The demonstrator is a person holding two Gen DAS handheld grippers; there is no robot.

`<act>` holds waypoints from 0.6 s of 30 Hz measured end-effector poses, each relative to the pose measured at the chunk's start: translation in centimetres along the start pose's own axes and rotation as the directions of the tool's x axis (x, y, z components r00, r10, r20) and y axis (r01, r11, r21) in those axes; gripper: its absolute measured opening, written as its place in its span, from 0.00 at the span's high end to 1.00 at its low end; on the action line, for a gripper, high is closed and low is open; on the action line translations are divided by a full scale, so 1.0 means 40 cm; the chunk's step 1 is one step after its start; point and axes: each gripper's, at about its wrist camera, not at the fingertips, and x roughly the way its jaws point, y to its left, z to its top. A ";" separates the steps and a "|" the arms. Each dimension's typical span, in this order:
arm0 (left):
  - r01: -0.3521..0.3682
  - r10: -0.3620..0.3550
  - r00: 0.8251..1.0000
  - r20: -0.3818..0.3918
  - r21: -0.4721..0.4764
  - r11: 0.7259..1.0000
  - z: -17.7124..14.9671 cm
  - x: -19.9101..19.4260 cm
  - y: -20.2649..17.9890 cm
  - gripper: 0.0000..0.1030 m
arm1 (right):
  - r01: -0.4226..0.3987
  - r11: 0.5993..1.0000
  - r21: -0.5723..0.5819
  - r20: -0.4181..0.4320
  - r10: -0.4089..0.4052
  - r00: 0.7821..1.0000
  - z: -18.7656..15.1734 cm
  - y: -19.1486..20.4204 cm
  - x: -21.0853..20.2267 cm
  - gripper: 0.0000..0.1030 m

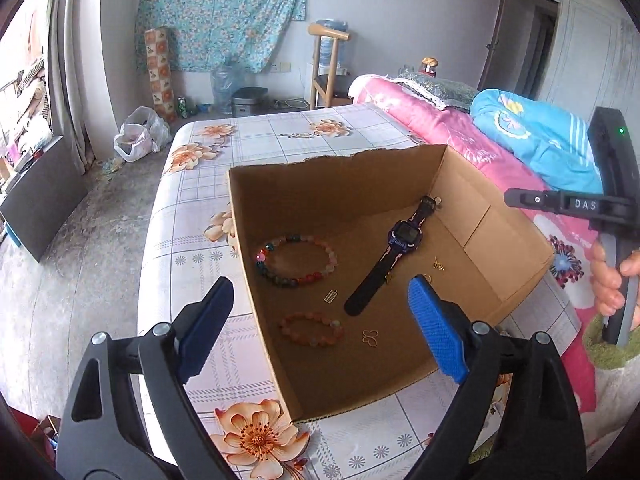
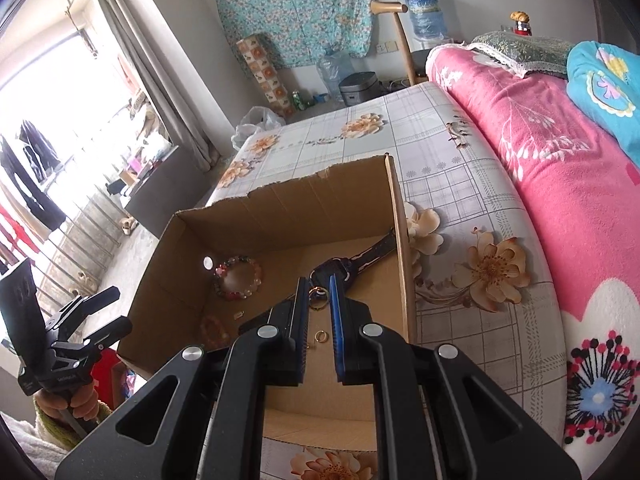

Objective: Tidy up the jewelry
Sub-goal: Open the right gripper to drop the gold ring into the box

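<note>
An open cardboard box [image 1: 332, 184] stands on the flowered tablecloth. On its floor lie a multicoloured bead bracelet [image 1: 262, 258], an orange bead bracelet [image 1: 288, 332], a dark purple watch [image 1: 402, 236] and several small gold charms [image 1: 370, 337]. My left gripper [image 1: 320, 284] hangs open above the box's near side with nothing between its blue pads. My right gripper [image 2: 319, 286] is over the box's right part, shut on a small ring [image 2: 319, 298] pinched at its fingertips. Below it another gold ring [image 2: 320, 335] lies on the box floor. The watch [image 2: 340, 266] sits just beyond the tips.
A bed with a pink blanket [image 2: 560, 160] and a blue quilt [image 1: 532, 136] runs along the right of the table. The table edge [image 1: 156, 216] drops to a concrete floor on the left. A hand [image 1: 608, 280] holds the right gripper's handle.
</note>
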 end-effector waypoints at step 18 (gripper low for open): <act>0.004 -0.004 1.000 0.010 -0.017 1.000 -0.060 -0.001 0.032 0.15 | 0.208 0.964 -0.168 -0.122 -0.230 0.966 0.043 0.044 0.104 0.89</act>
